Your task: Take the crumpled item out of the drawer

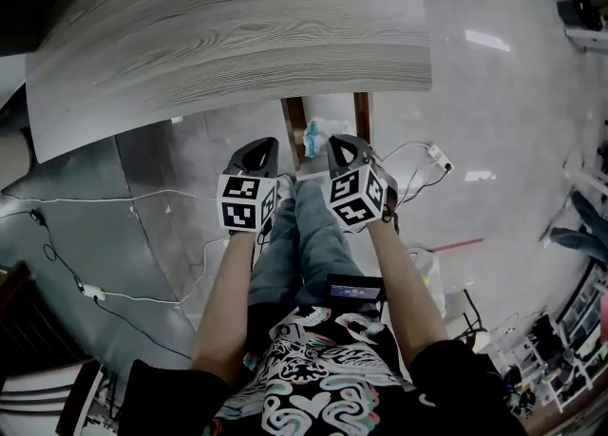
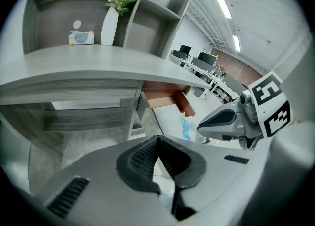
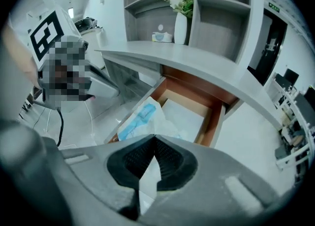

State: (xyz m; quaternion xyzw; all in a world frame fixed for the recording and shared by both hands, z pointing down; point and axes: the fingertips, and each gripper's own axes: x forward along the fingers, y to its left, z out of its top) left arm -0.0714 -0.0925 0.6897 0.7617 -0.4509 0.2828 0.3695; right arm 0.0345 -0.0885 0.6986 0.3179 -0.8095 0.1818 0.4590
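Grey wood-grain bench (image 1: 237, 35), open drawer (image 3: 212, 116) under it; crumpled blue-white packet (image 3: 140, 119) inside. Left gripper (image 2: 158, 139), right gripper (image 3: 154, 137) near drawer, fingers (image 3: 132, 161) together on both.

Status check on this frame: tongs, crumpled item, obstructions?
Left tongs and right tongs shut, empty. Crumpled item lies in open drawer, ungrasped. Nothing blocks it.

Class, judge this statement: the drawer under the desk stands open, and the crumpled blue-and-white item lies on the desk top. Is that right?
No. The crumpled item lies inside the open drawer, not on the desk top; the right gripper view shows it. The drawer does stand open beneath that top.
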